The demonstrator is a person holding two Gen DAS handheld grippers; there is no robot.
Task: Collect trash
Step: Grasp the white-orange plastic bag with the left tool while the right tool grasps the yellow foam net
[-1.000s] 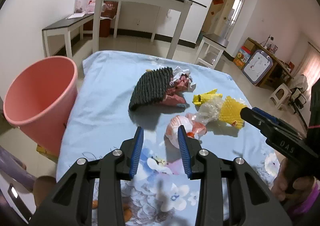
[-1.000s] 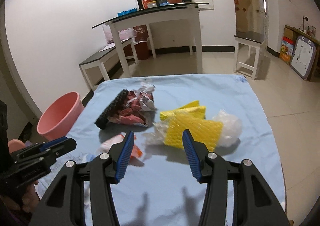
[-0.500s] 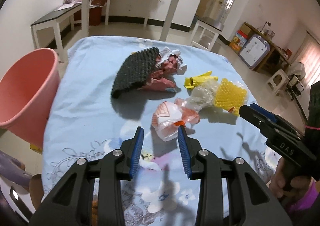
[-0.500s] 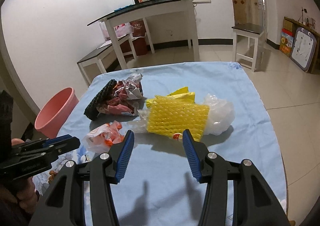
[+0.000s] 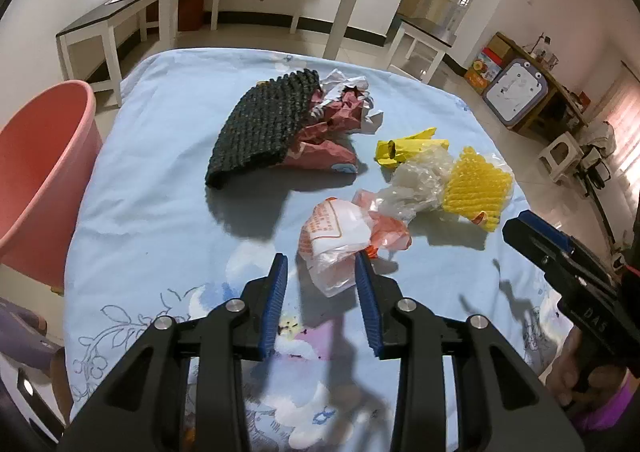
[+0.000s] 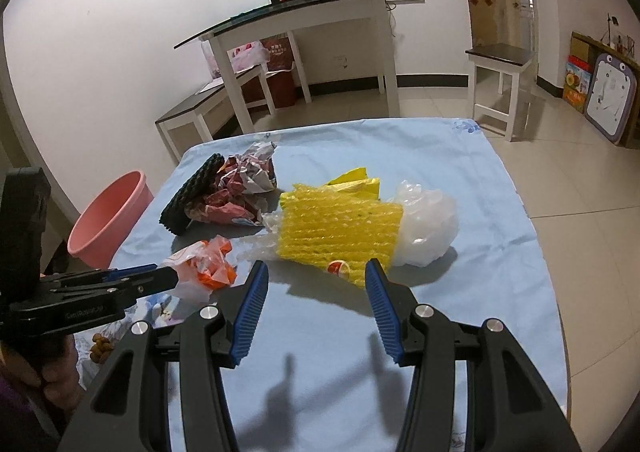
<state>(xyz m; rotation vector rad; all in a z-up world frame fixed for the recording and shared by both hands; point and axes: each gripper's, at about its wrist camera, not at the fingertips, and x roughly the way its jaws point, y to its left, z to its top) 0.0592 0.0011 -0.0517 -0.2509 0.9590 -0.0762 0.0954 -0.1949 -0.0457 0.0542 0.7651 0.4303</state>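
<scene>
Closing in on the first piece of trash

My left gripper [image 5: 321,272] is closing its jaws around the orange-and-white plastic bag [image 5: 340,240], pads not yet pressing; my right gripper [image 6: 314,284] hangs half open and empty before the yellow foam net [image 6: 340,228]. Nothing looks binned: the black knit piece [image 5: 264,128], red wrapper [image 5: 332,124] and clear plastic [image 6: 428,224] lie on the blue cloth [image 5: 160,172], pink bucket [image 5: 40,180] waiting beside it.
</scene>
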